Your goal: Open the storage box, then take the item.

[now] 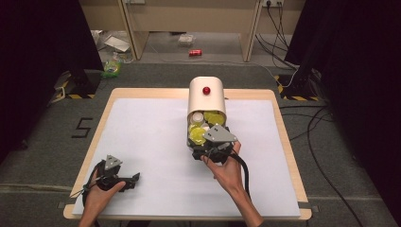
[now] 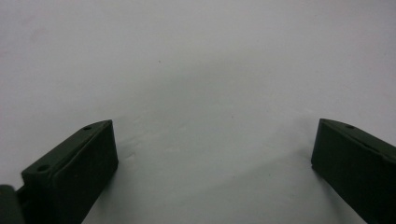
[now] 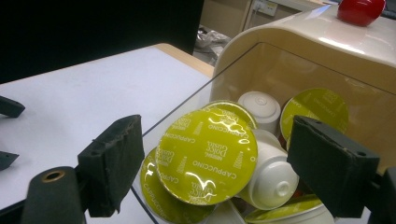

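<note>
Your counter, white-topped with a wooden edge, carries a cream bin lying on its side at far centre, a red knob on top and its open mouth facing you. Capsules with yellow-green foil lids reading "Cappuccino" lie heaped in the mouth among white capsule bodies, some of them behind a clear front panel. Your right tongs sit at the near edge of the bin's mouth, jaws spread wide to either side of the front capsule, the pads clear of it. Your left tongs rest at the near left of the counter, well apart from the bin, jaws wide over bare white surface. On the floor beyond the counter lies a red can.
</note>
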The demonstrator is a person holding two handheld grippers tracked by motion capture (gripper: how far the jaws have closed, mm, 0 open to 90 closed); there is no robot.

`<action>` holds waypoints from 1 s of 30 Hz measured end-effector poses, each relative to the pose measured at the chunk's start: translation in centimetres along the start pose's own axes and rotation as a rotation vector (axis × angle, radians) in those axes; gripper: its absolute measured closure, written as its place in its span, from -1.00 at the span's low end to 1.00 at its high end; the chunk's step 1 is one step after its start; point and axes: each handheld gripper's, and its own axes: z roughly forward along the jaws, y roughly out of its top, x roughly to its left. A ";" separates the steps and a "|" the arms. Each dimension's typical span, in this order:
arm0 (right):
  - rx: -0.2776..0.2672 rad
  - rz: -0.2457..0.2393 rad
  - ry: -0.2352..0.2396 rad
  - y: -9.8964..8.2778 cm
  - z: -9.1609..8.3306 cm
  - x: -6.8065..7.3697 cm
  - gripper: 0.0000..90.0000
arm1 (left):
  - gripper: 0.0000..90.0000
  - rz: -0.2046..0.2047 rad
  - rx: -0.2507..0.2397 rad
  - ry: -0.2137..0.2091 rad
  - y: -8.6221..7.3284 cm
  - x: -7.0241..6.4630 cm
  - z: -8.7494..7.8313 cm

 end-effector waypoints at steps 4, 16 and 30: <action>0.002 0.006 0.008 0.0 0.2 0.0 -0.58 | -1.00 0.000 0.000 0.000 0.0 0.0 0.0; 0.023 -0.013 -0.016 -0.2 0.8 0.1 -0.49 | -1.00 0.000 0.000 0.000 0.0 0.0 0.0; 0.048 -0.057 -0.026 -0.3 1.3 0.5 -0.33 | -1.00 0.001 0.000 0.000 0.0 0.0 0.0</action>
